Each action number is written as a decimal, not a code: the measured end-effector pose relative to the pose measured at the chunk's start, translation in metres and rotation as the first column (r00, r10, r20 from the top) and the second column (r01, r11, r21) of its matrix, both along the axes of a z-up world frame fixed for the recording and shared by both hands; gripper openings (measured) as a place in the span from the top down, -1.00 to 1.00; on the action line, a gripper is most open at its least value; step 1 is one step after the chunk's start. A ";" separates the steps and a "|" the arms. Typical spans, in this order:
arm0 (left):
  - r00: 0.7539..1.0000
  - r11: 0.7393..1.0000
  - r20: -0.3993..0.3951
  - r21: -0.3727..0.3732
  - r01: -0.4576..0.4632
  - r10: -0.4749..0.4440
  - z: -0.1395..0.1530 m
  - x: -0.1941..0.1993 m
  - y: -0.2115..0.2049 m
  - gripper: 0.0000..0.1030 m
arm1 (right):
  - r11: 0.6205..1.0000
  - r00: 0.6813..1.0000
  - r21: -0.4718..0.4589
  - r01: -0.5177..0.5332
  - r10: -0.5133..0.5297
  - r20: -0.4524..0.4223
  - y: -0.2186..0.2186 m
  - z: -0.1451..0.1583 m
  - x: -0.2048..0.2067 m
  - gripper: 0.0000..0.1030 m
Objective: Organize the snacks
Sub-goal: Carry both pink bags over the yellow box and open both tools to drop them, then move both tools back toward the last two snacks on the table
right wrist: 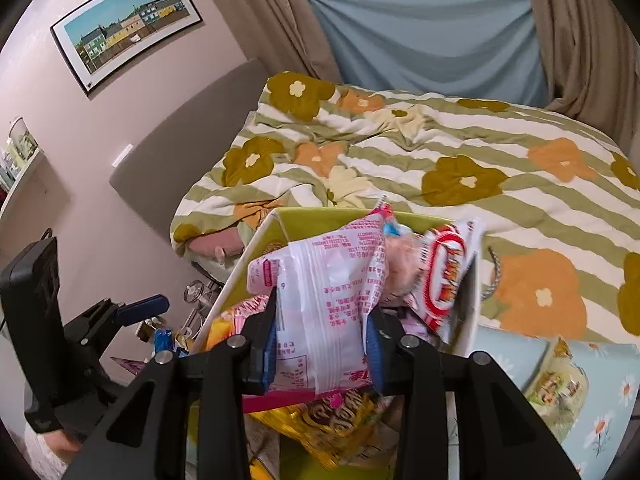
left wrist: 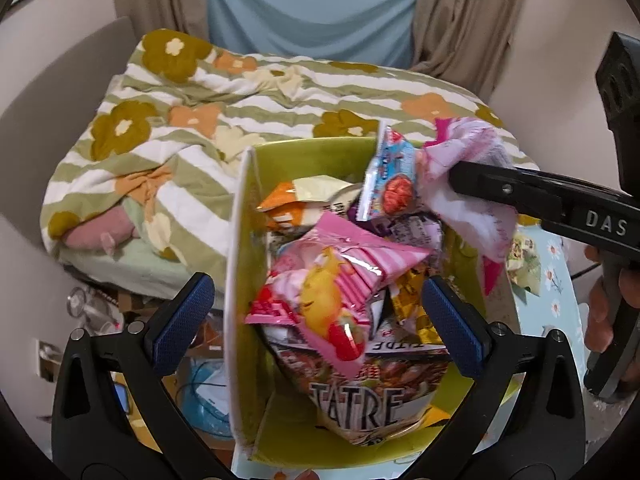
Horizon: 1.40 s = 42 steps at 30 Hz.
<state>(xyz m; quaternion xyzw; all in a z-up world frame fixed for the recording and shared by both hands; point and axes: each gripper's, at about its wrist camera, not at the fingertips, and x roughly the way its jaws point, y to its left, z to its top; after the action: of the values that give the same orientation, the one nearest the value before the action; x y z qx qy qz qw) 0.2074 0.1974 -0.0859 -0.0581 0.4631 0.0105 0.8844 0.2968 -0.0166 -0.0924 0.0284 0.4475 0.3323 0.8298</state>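
One lime-green box with white outer walls (left wrist: 240,216); two black two-finger grippers, the left gripper (left wrist: 316,320) and the right gripper (right wrist: 322,344); one white-and-pink printed snack packet (right wrist: 320,292) between the right one's pads; roughly eight crinkled snack packets heaped inside the box, exact count unclear; one flower-patterned green-striped quilt (left wrist: 160,120); one framed picture of coloured houses (right wrist: 128,24)

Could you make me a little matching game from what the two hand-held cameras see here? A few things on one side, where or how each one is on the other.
Things:
1. pink-and-white packet
2. left gripper
3. green box
4. floral blanket

States:
A. spread over the bed
B. open, holding nothing
C. crammed with snack bags
D. pinched by the right gripper

Pairs: 1-D, 2-B, 3-C, 4-A
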 end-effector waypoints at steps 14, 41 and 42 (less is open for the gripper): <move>0.999 0.999 -0.012 0.014 -0.030 0.031 -0.004 -0.024 -0.002 -1.00 | 0.999 0.999 0.008 0.032 -0.032 0.028 -0.010 -0.010 -0.017 -0.99; 0.923 0.923 0.043 0.000 0.384 -0.383 0.030 0.008 -0.184 -1.00 | 0.865 0.871 -0.109 0.489 -0.477 0.120 -0.224 0.034 -0.112 -0.99; 0.916 0.916 0.037 0.001 0.400 -0.400 0.029 0.013 -0.195 -1.00 | 0.851 0.857 -0.114 0.513 -0.502 0.115 -0.234 0.031 -0.115 -0.99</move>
<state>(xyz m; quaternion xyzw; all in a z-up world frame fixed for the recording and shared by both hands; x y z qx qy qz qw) 0.2208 0.0028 -0.0571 0.0347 0.4488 -0.1731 0.8760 0.1816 -0.2503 -0.0615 0.0736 0.4126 0.0698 0.9052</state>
